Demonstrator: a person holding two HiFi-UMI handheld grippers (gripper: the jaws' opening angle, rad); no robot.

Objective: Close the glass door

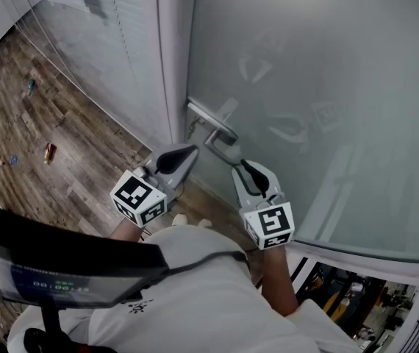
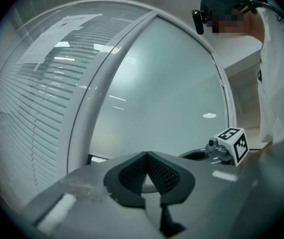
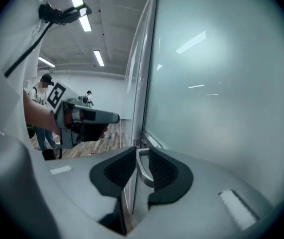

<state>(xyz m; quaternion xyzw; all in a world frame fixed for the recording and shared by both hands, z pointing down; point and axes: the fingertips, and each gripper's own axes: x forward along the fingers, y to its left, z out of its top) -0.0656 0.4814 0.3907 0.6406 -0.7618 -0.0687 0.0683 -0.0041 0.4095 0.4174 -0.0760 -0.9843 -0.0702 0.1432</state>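
Two grippers meet at the lever handle [image 1: 220,133] of the frosted glass door [image 1: 312,65], above a wood floor [image 1: 55,116]. Your right gripper [image 3: 142,158] has the handle between its pads, with the jaws clamped on it from both sides. Your left gripper [image 2: 146,156] faces the glass just beside the white door frame [image 2: 89,108], its jaws together with nothing between them. The door's handle edge lies next to that frame; whether it is fully shut cannot be told.

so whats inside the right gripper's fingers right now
The metal door handle sits between the fingers of the right gripper, which close on it. The handle's lower end is covered by the gripper body.
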